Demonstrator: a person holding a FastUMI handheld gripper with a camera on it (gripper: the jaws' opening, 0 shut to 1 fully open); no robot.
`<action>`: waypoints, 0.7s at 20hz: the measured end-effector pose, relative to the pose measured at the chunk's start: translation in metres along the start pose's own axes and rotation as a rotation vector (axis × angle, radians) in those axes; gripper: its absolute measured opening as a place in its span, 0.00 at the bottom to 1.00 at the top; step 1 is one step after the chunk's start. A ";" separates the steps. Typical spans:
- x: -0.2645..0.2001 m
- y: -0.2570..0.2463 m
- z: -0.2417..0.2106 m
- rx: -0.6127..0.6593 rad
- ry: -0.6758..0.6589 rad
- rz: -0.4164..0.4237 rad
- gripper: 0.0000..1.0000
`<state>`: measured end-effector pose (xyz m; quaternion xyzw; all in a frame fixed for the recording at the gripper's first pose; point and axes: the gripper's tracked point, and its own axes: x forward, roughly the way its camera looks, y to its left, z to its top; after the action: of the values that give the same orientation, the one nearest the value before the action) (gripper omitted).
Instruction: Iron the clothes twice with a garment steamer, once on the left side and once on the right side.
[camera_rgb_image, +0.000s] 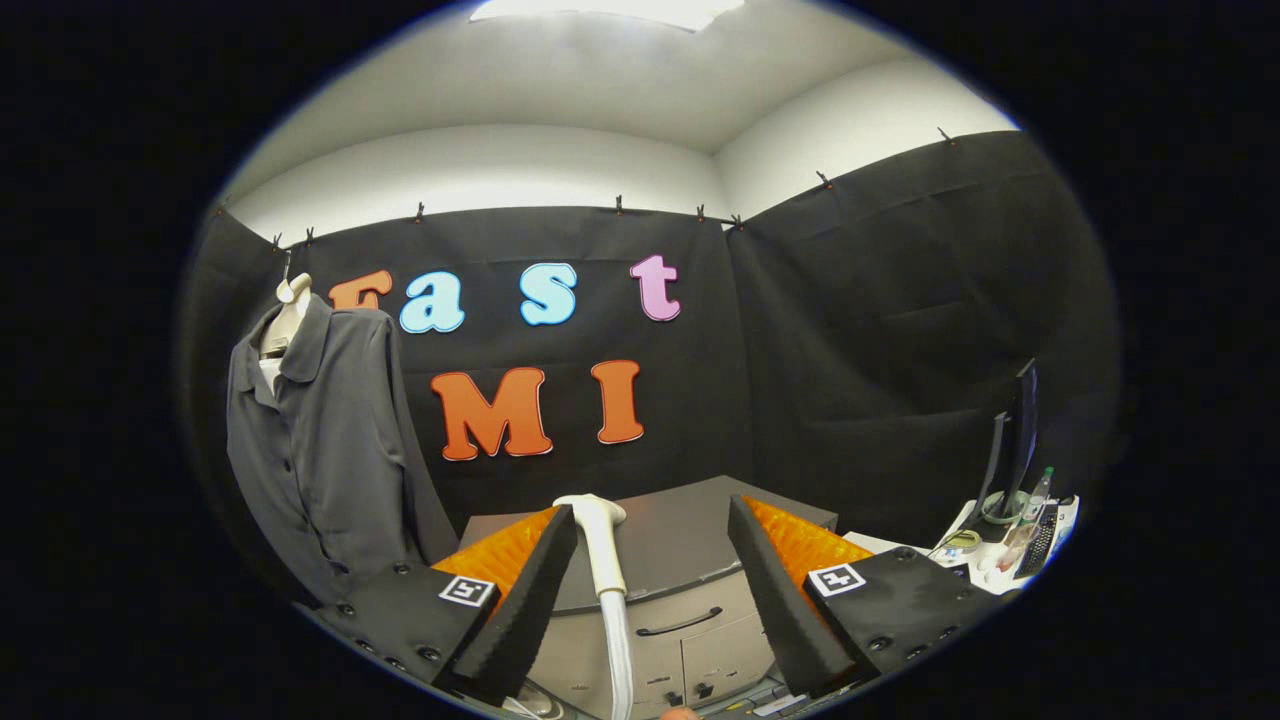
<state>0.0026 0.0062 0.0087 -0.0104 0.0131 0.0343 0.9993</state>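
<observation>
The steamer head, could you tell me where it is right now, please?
In the gripper view the steamer head stands upright between the open gripper fingers, close against the left one, in front of the grey cabinet, with the grey shirt hanging further left.

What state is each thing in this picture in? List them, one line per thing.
Tongs: open, gripping nothing.
Garment steamer head: upright between the fingers, close to the left one, hose hanging down; contact with that finger cannot be told.
Grey shirt: hanging on a hanger, beyond the left finger.
Cabinet drawer: closed.
Monitor: seen edge-on, on or off cannot be told.
</observation>
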 end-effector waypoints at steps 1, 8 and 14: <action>0.005 0.002 0.000 -0.003 0.014 0.018 0.98; 0.084 0.032 -0.025 -0.036 0.235 0.153 0.98; 0.169 0.044 -0.071 0.037 0.481 0.162 0.99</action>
<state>0.1661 0.0606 -0.0672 0.0011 0.2518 0.1106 0.9614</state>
